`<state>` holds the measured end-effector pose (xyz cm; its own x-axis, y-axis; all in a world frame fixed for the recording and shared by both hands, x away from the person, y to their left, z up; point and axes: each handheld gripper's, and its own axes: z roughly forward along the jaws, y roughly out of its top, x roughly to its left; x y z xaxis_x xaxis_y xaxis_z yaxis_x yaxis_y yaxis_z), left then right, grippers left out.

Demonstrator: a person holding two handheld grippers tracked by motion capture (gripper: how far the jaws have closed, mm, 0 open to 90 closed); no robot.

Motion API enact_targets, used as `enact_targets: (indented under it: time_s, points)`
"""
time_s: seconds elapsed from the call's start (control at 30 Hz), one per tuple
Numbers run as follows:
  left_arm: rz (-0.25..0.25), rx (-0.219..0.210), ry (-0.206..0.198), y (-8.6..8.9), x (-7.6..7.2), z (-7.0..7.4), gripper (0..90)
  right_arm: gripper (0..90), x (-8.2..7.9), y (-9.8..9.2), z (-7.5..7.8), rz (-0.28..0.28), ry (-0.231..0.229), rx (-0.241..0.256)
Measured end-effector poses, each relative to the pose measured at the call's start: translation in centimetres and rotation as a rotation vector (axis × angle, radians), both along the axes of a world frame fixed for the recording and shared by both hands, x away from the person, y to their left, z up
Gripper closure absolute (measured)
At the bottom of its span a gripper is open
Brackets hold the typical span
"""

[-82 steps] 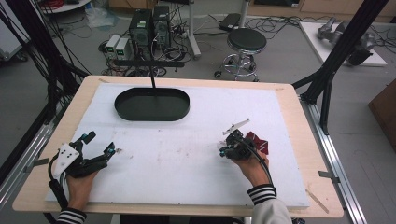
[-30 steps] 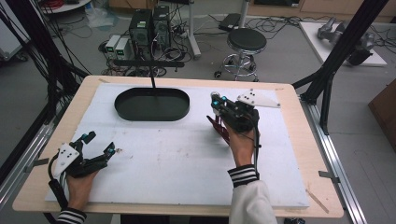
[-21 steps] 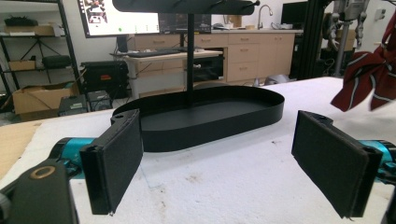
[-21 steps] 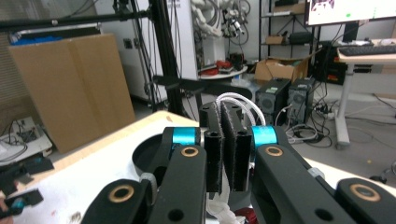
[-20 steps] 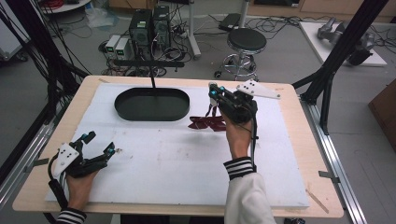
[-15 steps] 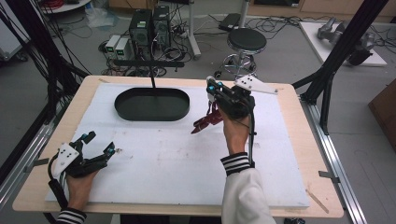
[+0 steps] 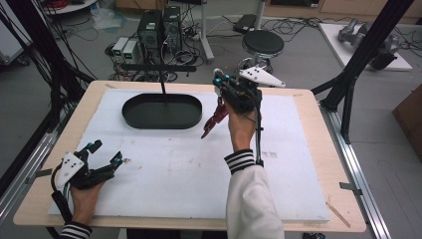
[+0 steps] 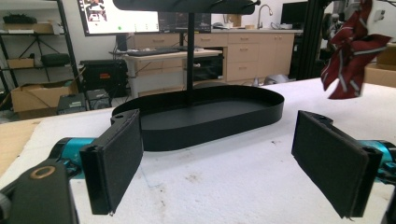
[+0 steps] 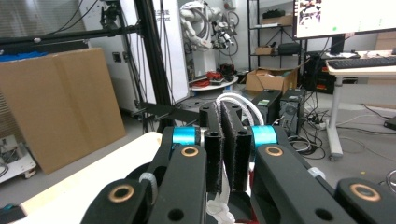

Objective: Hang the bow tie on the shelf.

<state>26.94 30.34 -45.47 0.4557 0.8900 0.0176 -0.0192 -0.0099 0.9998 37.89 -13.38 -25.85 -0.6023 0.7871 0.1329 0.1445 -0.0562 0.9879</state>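
A dark red cloth (image 7: 213,118) with pale stripes hangs in the air from the right gripper (image 7: 222,85), just beside the right end of the black oval tray (image 7: 161,111) and above the white mat (image 7: 189,164) on the bench (image 7: 318,124). That gripper's jaws are pressed together on a white and red bit of the cloth. The tray sits near the bench's far edge. The left gripper (image 7: 105,155) rests near the front left corner, jaws spread wide with nothing between them.
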Motion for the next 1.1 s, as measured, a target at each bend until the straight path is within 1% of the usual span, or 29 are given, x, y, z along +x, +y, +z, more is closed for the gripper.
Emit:
enact_targets:
  time_s: [0.13, 0.27, 0.3, 0.37, 0.43, 0.6, 0.63, 0.67, 0.73, 0.77, 0.8, 0.87, 1.0, 1.03, 1.1]
  points:
    - [0.001, -0.003, -0.005, 0.0, -0.1, 0.0, 17.0, 87.7, 1.1, 0.7, 0.0, -0.009, 0.003, 0.011]
    - [-0.002, 0.001, -0.001, 0.0, -0.1, 0.0, 16.9, 87.7, 2.2, 1.7, -0.3, -0.011, 0.010, 0.023]
    - [0.001, -0.002, -0.006, 0.0, -0.1, 0.0, 16.9, 87.6, 2.3, 1.9, -0.4, -0.012, 0.009, 0.022]
    - [0.002, -0.002, -0.006, 0.0, -0.1, 0.0, 16.9, 87.7, 3.0, 2.5, -0.6, -0.013, 0.026, 0.018]
    - [0.002, -0.003, -0.006, 0.0, -0.1, 0.0, 16.9, 87.7, 3.4, 3.0, -0.8, -0.021, 0.020, 0.019]
    - [0.003, -0.004, -0.009, 0.0, -0.1, 0.0, 16.9, 87.7, 4.5, 3.9, -1.1, -0.028, 0.032, 0.032]
    - [0.002, -0.004, -0.009, 0.0, -0.1, 0.0, 16.9, 87.7, 5.0, 4.3, -1.1, -0.033, 0.034, 0.032]
    - [0.002, -0.004, -0.009, 0.0, -0.1, 0.0, 16.9, 87.7, 5.0, 4.3, -1.1, -0.033, 0.034, 0.032]
    - [0.002, -0.004, -0.012, 0.0, -0.1, 0.0, 16.9, 87.7, 5.5, 4.7, -1.0, -0.032, 0.040, 0.032]
    - [0.002, -0.003, -0.012, 0.0, -0.1, 0.0, 16.9, 87.7, 5.8, 5.0, -1.0, -0.036, 0.032, 0.035]
    - [0.002, -0.005, -0.014, 0.0, -0.1, 0.0, 16.9, 87.7, 6.0, 5.2, -1.0, -0.040, 0.027, 0.033]
    - [0.002, -0.007, -0.016, 0.0, -0.2, -0.1, 16.9, 87.7, 6.5, 5.6, -0.9, -0.035, 0.035, 0.035]
    - [0.001, -0.011, -0.020, 0.0, -0.2, -0.1, 16.9, 87.7, 7.5, 6.3, -1.0, -0.035, 0.040, 0.015]
    - [0.001, -0.012, -0.022, 0.0, -0.2, -0.1, 16.9, 87.7, 7.8, 6.5, -0.9, -0.031, 0.052, 0.006]
    - [0.000, -0.011, -0.026, 0.0, -0.3, -0.1, 16.9, 87.7, 8.1, 6.8, -1.0, -0.044, 0.037, 0.008]
